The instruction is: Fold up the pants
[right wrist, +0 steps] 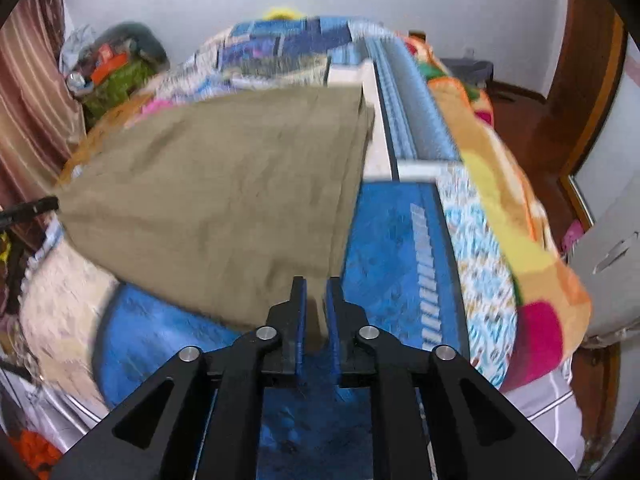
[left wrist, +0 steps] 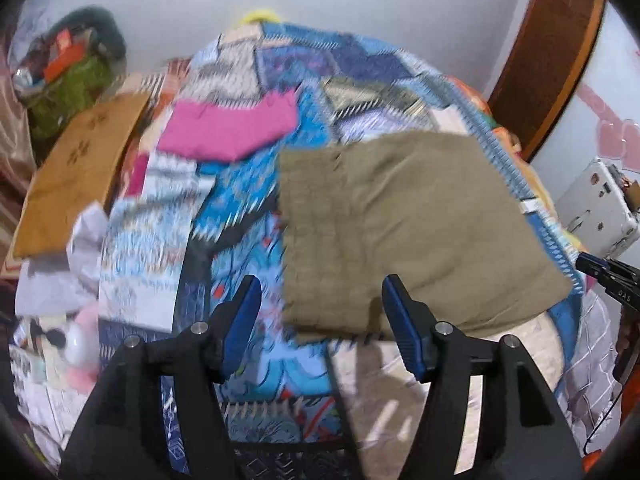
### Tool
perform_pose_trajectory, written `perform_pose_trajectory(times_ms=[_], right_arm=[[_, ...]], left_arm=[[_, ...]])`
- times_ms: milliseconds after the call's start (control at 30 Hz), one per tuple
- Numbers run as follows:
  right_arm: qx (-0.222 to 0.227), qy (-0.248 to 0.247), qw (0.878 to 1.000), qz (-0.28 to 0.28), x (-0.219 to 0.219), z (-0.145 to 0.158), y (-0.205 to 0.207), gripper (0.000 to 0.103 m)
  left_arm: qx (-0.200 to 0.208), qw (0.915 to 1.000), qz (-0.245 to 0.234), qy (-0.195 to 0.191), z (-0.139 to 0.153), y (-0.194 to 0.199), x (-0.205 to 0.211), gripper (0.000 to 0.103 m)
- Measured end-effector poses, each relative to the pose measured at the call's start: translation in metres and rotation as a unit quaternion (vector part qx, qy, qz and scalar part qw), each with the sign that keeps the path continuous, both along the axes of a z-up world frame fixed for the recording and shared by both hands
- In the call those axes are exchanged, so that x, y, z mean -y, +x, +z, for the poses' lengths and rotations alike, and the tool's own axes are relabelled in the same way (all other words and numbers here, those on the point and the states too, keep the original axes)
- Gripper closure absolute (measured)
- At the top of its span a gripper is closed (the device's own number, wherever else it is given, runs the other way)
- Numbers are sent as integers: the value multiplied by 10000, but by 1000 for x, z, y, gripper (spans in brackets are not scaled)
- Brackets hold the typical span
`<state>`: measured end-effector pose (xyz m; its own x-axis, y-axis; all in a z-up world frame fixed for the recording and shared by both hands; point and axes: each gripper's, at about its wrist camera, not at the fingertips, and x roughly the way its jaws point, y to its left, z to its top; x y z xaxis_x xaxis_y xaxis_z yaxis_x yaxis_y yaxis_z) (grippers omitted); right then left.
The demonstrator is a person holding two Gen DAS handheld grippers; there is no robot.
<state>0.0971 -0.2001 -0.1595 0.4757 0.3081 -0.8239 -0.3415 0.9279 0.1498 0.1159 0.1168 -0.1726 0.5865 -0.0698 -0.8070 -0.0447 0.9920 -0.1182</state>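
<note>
The folded olive-brown cloth pants (right wrist: 224, 184) lie on the patchwork-quilted bed (right wrist: 400, 248), right gripper (right wrist: 316, 300) fingers pinching their near corner to steady it, left gripper (left wrist: 320, 304) fingers spread beside their near edge.

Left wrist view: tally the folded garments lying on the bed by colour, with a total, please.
Olive-khaki: 1, the folded pants, nearest the camera
Pink: 1, a folded garment, farther back on the patterned blue bedspread
Total: 2
The view is motion-blurred, so the pale things at the left edge are not counted as garments.
</note>
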Motion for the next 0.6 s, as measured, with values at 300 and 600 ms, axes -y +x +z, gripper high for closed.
perform_pose_trajectory(times_ms=[300, 600], right_arm=[[544, 552, 9921, 983, -78, 29, -8, 60], [105, 588, 9912, 1183, -101, -19, 0, 58]], left_arm=[[90, 9962, -859, -90, 0, 24, 70, 36], [-172, 9953, -954, 21, -36, 25, 77, 36]])
